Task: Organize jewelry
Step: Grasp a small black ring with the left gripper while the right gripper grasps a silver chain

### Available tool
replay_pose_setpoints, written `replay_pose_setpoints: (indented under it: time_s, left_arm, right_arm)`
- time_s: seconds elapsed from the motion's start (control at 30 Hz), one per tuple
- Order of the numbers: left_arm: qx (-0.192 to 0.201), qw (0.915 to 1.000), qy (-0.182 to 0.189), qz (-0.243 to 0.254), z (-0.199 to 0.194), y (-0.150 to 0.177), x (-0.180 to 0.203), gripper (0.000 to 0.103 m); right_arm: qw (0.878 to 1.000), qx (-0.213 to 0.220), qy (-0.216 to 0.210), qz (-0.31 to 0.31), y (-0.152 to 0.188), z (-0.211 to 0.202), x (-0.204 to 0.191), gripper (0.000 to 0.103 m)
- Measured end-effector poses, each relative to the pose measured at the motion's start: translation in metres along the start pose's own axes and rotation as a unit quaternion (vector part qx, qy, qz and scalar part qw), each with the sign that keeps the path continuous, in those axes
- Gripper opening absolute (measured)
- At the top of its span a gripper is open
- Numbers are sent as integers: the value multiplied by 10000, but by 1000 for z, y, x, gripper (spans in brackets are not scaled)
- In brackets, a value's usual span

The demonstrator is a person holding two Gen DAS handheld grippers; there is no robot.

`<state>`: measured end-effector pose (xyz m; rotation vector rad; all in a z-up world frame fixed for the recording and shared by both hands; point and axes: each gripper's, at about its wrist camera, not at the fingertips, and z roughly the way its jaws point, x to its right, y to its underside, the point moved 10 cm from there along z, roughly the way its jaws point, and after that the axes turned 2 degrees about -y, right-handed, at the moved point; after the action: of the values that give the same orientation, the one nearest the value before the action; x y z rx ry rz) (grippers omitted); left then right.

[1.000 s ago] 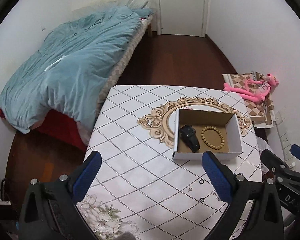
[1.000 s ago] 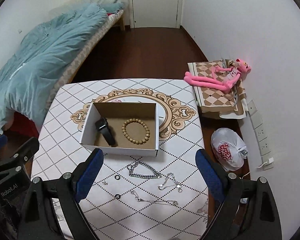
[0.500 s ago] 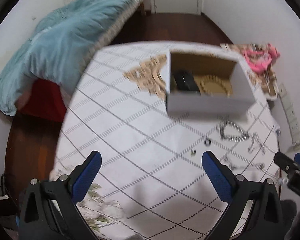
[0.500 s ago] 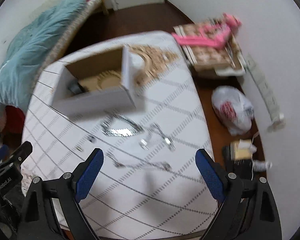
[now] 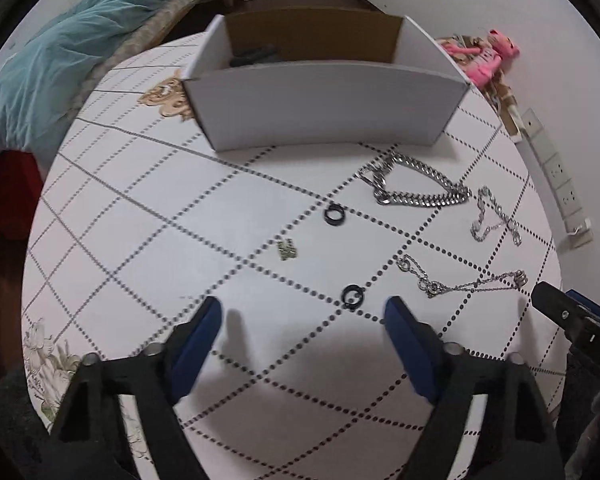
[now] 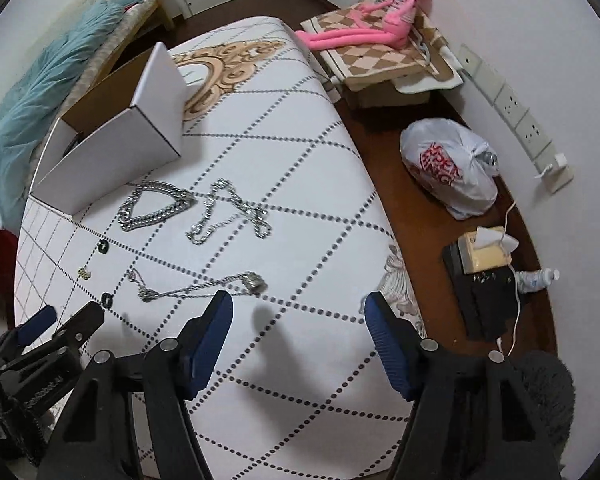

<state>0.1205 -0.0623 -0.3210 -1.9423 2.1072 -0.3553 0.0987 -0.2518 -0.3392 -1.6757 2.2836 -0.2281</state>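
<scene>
Nearest the left wrist camera, the left gripper [image 5: 304,312] hangs over the white diamond-patterned tablecloth [image 5: 140,220]; its blue pads stand apart with nothing between them, the jaws having just been closing. A small black ring [image 5: 353,297] lies just beyond its tips, toward the right pad. The right gripper [image 6: 298,308] likewise has its pads apart over bare cloth, jaws just narrowed, gripping nothing. Right beyond its left pad lies a thin silver necklace [image 6: 198,289] with a pendant.

Further out sit a small gold-coloured piece [image 5: 287,249] and a second black ring [image 5: 334,214]. Past those lie a heavy silver curb chain [image 5: 414,186] and, beside it, a lighter silver chain [image 5: 494,218]. Nothing lies between the grippers and these pieces.

Behind the chains stands the open white cardboard box [image 5: 324,108], a dark object just visible inside over its near wall, which hides the rest of its contents.

Off the table are a tied plastic bag [image 6: 450,168], a tissue box [image 6: 485,250], a pink plush toy [image 6: 374,26] and a bed with a teal duvet [image 5: 56,52].
</scene>
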Motion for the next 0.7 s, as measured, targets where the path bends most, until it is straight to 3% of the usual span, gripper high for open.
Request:
replay_pose_setpoints:
  time_s: [0.03,0.17,0.33,0.37,0.63,0.7]
  left_arm:
    - [-17,10000,21,43,3,1,4,62]
    - [89,9998,-32,197,6,-1,13,55]
    - [213,9992,90,322,3,-4,25,16]
    - [220,9991,109,331,3,-4,26,13]
    - [161,9997,116,149,-3,4,0,10]
    - [112,9999,73,81,-4,8,-11,10]
  right_arm:
    - [10000,-11,13,27,1,1,2,70]
    - [9999,-1,0,127,1,3,6,70]
    - [9998,-4,-71,202,1,4,8,70]
    - [9997,13,-97,213,1,3,7,70]
    - [9986,92,-508,138,0,1,-10,70]
    - [9983,131,-557,53,1,4,-18,63]
